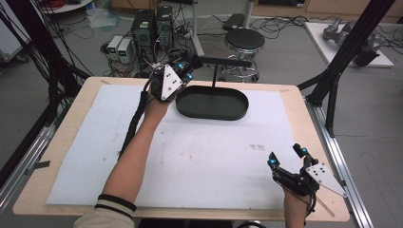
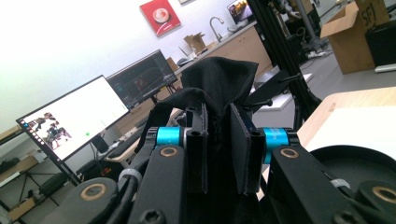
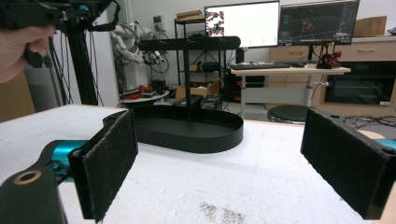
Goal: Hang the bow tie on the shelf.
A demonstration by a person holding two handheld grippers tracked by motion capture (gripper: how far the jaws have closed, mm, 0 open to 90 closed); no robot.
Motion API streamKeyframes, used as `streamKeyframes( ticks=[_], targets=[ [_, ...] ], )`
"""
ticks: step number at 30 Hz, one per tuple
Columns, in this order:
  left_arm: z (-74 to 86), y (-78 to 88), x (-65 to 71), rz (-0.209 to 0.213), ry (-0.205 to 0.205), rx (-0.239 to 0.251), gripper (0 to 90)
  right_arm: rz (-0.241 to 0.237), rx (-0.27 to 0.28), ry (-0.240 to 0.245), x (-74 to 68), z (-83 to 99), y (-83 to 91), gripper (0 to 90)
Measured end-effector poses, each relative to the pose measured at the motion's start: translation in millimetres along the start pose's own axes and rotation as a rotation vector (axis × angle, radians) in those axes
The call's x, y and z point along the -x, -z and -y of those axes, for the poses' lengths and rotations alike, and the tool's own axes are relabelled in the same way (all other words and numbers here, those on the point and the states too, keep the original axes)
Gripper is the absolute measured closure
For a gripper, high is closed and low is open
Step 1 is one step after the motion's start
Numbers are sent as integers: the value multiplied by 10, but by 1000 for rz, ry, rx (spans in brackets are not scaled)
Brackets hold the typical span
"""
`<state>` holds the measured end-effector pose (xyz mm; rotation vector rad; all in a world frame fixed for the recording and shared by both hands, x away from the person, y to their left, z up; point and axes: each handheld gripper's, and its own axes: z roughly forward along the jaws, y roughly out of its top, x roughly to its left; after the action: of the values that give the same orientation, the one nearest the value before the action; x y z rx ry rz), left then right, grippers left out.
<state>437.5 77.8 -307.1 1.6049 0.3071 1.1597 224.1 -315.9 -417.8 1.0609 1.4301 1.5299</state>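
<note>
My left gripper [image 1: 186, 66], clamped on what looks like black cloth [image 2: 219, 84], sits at the rack's [image 1: 223, 61] nine o'clock end; my right gripper [image 1: 285, 159] waits open.

Tray [image 1: 212, 103] sits on mat [image 1: 190, 152] at table's [image 1: 294, 102] far centre; post with crossbar [image 1: 223, 61] rises from it. Left gripper [image 1: 183, 66] at tray's far-left end. Right gripper [image 1: 285, 159] near the right front corner, well apart.

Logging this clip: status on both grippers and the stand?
Left gripper shut on black cloth, up by the stand's crossbar. Right gripper open, empty, low near table edge. Oval tray empty. Nothing blocking.
</note>
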Motion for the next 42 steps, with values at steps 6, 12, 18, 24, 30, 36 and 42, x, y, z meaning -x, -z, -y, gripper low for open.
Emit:
streamKeyframes(
  ticks=[6, 12, 18, 24, 30, 36, 42],
  targets=[
    [75, -164, 49, 7, -7, -30, 769, 6, 4, -9, 25, 8, 17, 101],
    [175, -241, 117, 28, -24, -66, 769, 10, 3, -10, 57, 15, 31, 101],
    [305, -317, 146, 41, -25, -116, 768, 15, -2, -11, 68, 30, 41, 101],
    [364, -358, 174, 49, -28, -128, 768, 18, -8, -19, 77, 47, 35, 101],
    [458, -402, 178, 52, -22, -157, 768, 18, -22, -20, 81, 73, 23, 101],
    [544, -435, 149, 46, -7, -166, 768, 18, -26, -19, 93, 92, 9, 101],
    [518, -498, 152, 48, -9, -159, 768, 16, -34, -20, 90, 105, -9, 101]
  ],
)
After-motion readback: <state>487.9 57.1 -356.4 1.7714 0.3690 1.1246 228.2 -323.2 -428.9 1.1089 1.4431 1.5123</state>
